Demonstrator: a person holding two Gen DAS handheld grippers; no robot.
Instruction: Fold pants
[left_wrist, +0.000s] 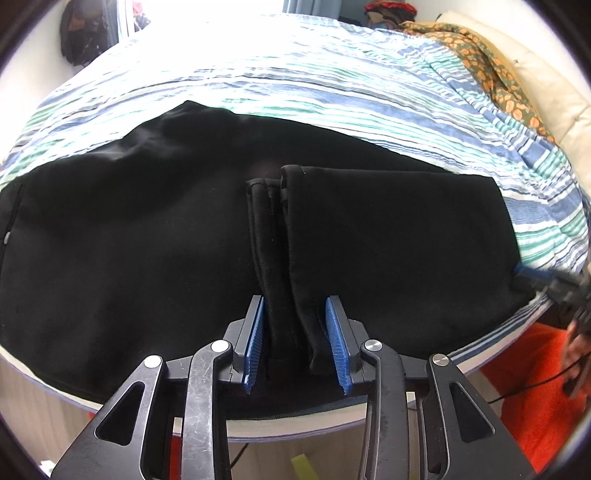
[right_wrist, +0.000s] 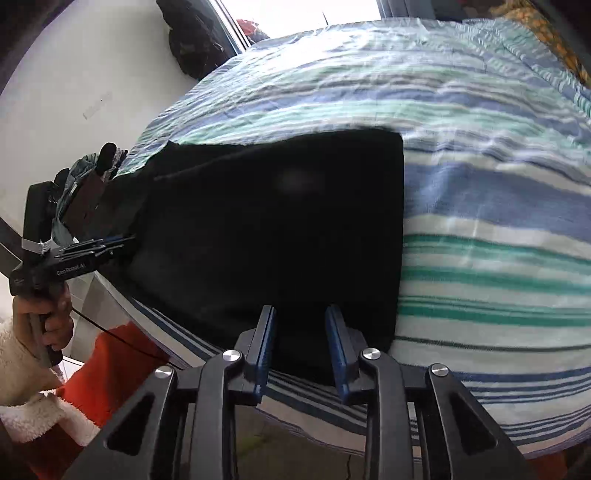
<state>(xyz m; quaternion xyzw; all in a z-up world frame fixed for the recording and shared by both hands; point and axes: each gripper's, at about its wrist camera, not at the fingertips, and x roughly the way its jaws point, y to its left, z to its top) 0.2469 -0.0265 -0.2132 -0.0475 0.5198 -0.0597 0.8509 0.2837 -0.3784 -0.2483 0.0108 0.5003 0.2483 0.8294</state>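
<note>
Now left claw (left_wrist: 299, 339) straddles black pants (left_wrist: 147, 236) fold.

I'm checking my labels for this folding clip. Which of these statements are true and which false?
1. The pants are black. True.
2. They lie on a plain white sheet. False: the bedcover is striped blue, green and white.
3. The leg ends sit between the pads of the left tool. True.
4. The right tool is over a pillow. False: it is over the pants' near corner, by the bed's edge.
</note>
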